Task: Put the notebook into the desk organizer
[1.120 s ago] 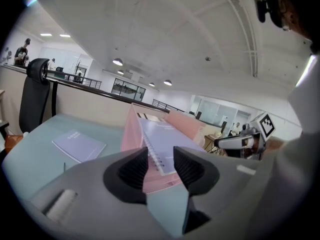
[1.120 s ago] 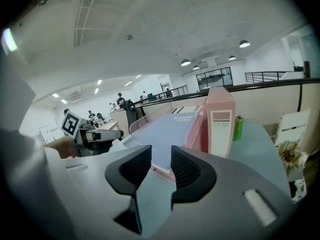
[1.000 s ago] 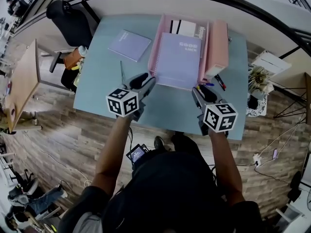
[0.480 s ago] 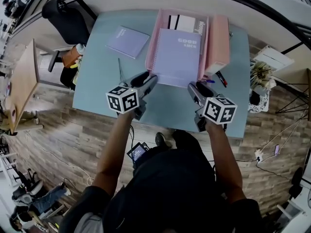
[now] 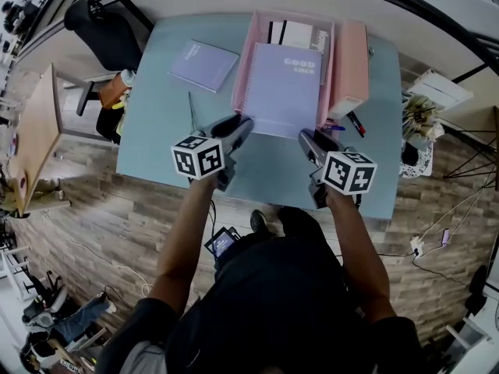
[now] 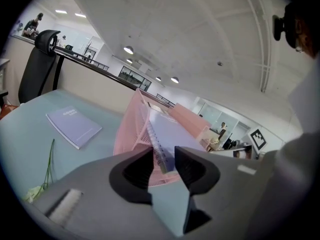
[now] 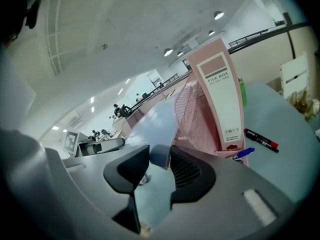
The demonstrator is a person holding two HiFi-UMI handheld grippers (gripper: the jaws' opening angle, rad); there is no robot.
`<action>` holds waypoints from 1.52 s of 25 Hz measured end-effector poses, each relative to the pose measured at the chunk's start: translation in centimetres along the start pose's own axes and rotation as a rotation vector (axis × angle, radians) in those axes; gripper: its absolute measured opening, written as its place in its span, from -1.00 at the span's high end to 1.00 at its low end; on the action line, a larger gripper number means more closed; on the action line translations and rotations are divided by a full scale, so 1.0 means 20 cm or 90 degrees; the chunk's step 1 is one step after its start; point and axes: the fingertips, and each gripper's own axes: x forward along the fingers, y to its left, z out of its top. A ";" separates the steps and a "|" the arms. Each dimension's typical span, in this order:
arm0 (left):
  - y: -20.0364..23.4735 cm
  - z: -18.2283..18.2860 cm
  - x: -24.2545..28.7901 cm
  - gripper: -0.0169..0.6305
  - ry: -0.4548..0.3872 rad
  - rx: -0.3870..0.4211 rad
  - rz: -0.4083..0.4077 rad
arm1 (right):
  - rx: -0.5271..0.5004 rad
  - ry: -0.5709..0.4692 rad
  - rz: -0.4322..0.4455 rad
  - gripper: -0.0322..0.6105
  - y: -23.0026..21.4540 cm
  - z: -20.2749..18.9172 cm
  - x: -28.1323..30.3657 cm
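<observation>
The lilac notebook [image 5: 284, 88] lies aslant in the pink mesh desk organizer [image 5: 243, 68], spiral edge on the left. Its far end is in between the mesh walls and its near end pokes out towards the near edge of the table [image 5: 164, 123]. The organizer stands at the table's far edge, a bit right of the middle, with a few other books upright in the back of it.

The left gripper [image 5: 242, 123] is at the notebook's near left corner. Its jaws have just been closing, and in the left gripper view the spiral corner [image 6: 159, 151] sits between them, filling the gap, so they look clamped on it. The right gripper [image 5: 306, 137] is at the near right corner. Its jaws have just been closing too, and in the right gripper view the cover's corner [image 7: 159, 156] is pinched between them, up against the ribbed pad.

A pink file box [image 5: 351, 68] stands just beside the organizer's right wall. A blue pen [image 5: 331, 128] and a black-and-red marker [image 5: 355, 123] lie on the table at the box's near end.

A second lilac notebook [image 5: 204, 66] lies flat towards the far left corner, well apart from the organizer. A thin green stalk [image 5: 191, 111] lies on the table left of the left gripper
</observation>
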 end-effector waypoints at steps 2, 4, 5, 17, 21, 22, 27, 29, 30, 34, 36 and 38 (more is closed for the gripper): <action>0.00 0.00 -0.01 0.38 0.006 0.018 0.013 | 0.008 0.004 -0.003 0.53 0.00 0.00 -0.01; -0.01 0.00 -0.01 0.39 0.013 0.049 0.029 | 0.005 0.007 -0.008 0.56 0.02 -0.01 -0.02; -0.01 0.00 -0.02 0.40 0.017 0.064 0.036 | 0.001 0.008 -0.011 0.57 0.02 -0.01 -0.02; -0.07 0.03 -0.14 0.41 0.007 0.198 0.093 | -0.107 -0.005 -0.036 0.62 0.17 0.02 -0.09; -0.08 0.03 -0.18 0.42 0.003 0.204 0.094 | -0.122 -0.009 -0.040 0.62 0.20 0.02 -0.11; -0.09 0.03 -0.19 0.42 0.001 0.205 0.093 | -0.125 -0.010 -0.041 0.62 0.21 0.02 -0.12; -0.12 0.03 -0.24 0.42 -0.007 0.205 0.086 | -0.133 -0.017 -0.044 0.62 0.26 0.00 -0.15; -0.13 0.03 -0.26 0.42 -0.009 0.206 0.084 | -0.135 -0.020 -0.046 0.62 0.27 -0.01 -0.17; -0.14 0.03 -0.27 0.42 -0.010 0.207 0.083 | -0.136 -0.022 -0.047 0.62 0.28 -0.01 -0.18; -0.16 0.01 -0.31 0.42 -0.012 0.215 0.079 | -0.140 -0.027 -0.050 0.62 0.31 -0.04 -0.21; -0.17 0.00 -0.33 0.42 -0.011 0.219 0.077 | -0.143 -0.027 -0.054 0.62 0.33 -0.06 -0.22; -0.17 -0.01 -0.35 0.42 -0.011 0.224 0.077 | -0.148 -0.028 -0.058 0.62 0.34 -0.08 -0.23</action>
